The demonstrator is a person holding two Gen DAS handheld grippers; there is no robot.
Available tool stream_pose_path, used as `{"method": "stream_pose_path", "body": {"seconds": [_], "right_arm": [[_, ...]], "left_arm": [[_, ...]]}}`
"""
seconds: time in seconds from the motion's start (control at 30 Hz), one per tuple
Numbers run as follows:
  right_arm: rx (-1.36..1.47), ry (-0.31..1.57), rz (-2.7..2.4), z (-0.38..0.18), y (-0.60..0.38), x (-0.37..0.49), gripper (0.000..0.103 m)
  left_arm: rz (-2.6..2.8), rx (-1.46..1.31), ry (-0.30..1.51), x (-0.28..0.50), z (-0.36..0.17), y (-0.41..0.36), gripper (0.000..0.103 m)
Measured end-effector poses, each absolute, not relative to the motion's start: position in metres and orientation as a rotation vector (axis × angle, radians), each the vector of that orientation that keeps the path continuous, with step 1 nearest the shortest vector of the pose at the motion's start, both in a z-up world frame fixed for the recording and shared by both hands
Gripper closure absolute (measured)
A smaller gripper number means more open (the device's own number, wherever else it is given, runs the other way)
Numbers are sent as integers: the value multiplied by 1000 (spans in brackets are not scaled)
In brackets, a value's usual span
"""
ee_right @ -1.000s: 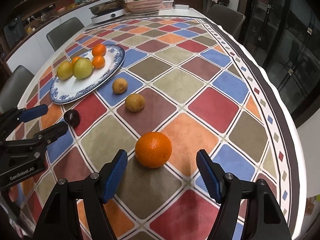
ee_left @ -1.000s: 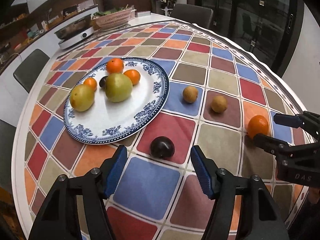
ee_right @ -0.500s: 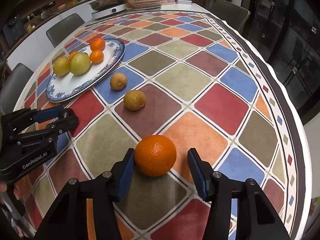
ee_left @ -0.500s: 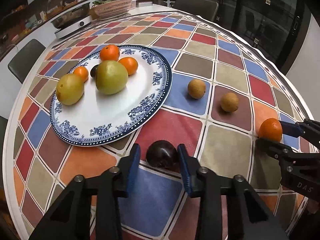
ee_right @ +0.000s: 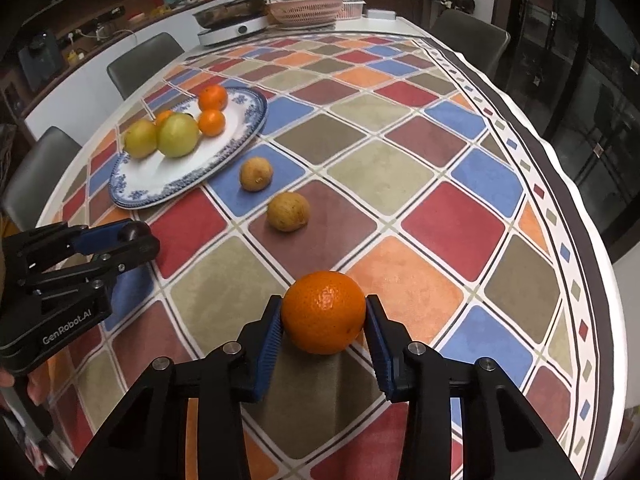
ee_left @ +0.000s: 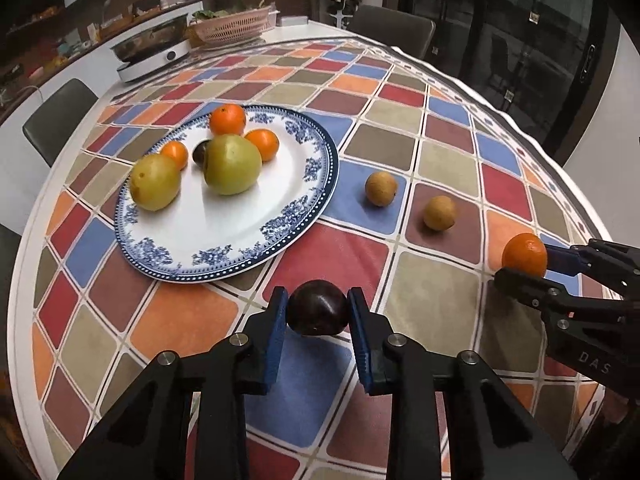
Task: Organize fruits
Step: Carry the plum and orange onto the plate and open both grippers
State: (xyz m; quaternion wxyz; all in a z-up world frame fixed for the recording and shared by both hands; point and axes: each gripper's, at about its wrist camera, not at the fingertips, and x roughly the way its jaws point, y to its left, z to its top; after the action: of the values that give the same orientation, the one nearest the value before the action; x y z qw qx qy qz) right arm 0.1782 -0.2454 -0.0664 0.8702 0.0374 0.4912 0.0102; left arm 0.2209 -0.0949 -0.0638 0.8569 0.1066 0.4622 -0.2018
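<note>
My left gripper [ee_left: 317,314] is shut on a dark purple plum [ee_left: 318,312] just in front of the blue-and-white plate [ee_left: 240,256]. My right gripper [ee_right: 323,316] is shut on a large orange [ee_right: 323,312] near the table's front. The plate [ee_right: 176,188] holds two green-yellow fruits [ee_left: 232,164], three small oranges [ee_left: 227,119] and a dark plum [ee_left: 200,152]. Two brown round fruits [ee_left: 381,189] [ee_left: 439,213] lie on the tablecloth to the right of the plate. In the right wrist view the left gripper [ee_right: 132,236] sits at the left, and in the left wrist view the right gripper [ee_left: 528,264] sits at the right.
The round table carries a checked tablecloth [ee_right: 400,152]. A hot plate with a pan [ee_left: 150,54] and a pink basket [ee_left: 232,28] stand at the far edge. Grey chairs [ee_left: 60,116] [ee_right: 468,40] ring the table. Glass doors [ee_left: 520,40] are on the right.
Both grippers moved forward and closed from wide open: the left onto the dark plum, the right onto the large orange.
</note>
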Motion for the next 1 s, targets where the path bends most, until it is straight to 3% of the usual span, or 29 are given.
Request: {"method": "stream_pose_path", "body": {"seconds": [1.0], "right_arm": [[4,810,272,25,-191,181,62]], "left_arm": [[-325,124,753,186,28,-43,73]]}}
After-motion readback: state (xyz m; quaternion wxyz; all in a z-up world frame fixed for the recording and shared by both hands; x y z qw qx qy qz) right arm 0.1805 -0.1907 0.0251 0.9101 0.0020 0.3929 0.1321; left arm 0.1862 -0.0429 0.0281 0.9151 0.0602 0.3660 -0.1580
